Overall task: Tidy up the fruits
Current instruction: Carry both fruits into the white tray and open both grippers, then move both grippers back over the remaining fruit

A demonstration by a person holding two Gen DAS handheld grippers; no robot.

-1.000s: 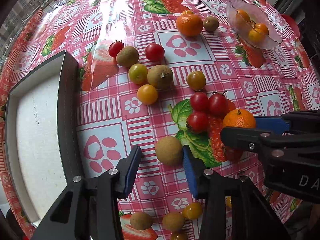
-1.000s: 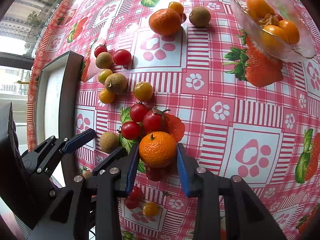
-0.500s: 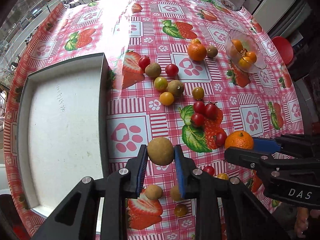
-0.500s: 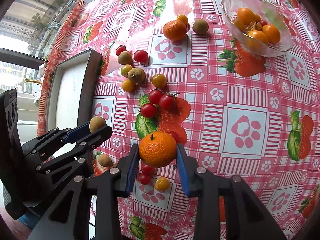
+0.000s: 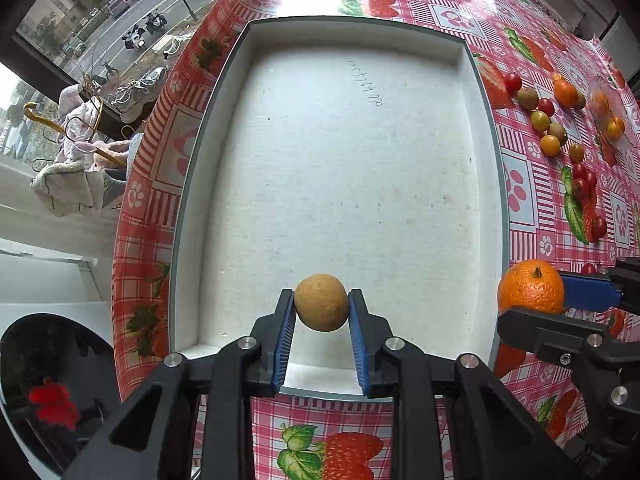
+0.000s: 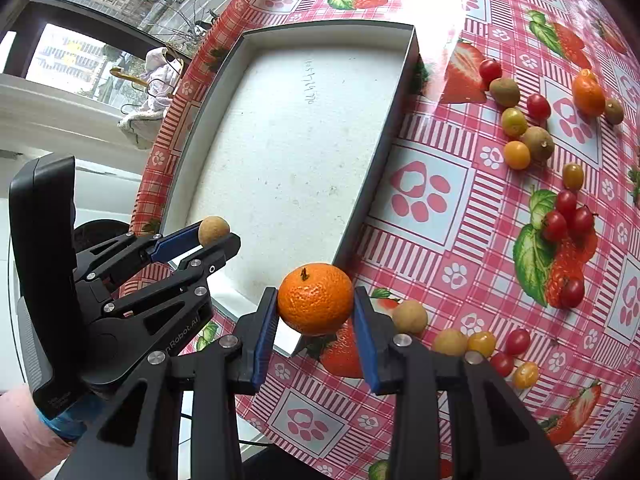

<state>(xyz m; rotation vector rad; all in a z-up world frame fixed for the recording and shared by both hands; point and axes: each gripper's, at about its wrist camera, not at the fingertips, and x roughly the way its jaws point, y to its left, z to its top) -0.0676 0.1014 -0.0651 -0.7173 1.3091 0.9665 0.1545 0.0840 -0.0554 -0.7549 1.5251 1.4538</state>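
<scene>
The left gripper (image 5: 322,314) is pointing down over the near end of the white tray (image 5: 500,184) and is clamping a small brown round fruit (image 5: 321,307) between its blue pads. This fruit is hanging in the air above the tray floor, not yet lying on it. In front of this gripper the tray is holding no fruit at all.

To the right of it, the right gripper (image 6: 316,322) is grasping a mandarin (image 6: 315,298) by its two sides, stem upward. It is hovering above the near right corner of the tray, over the rim and the checked tablecloth (image 6: 460,240), so it is not fully above the tray.

Further right of both grippers, most of the fruit is waiting on the cloth: cherry tomatoes (image 6: 568,216) in a cluster, two more brown fruits (image 6: 410,317) just beside the right gripper, yellow tomatoes and another mandarin (image 6: 587,94) far ahead. A glass bowl (image 5: 610,116) with some orange fruit is standing at the far right edge.

I judge the task is only beginning: two fruits are being carried, none is placed, and nearly everything is left to sort.
</scene>
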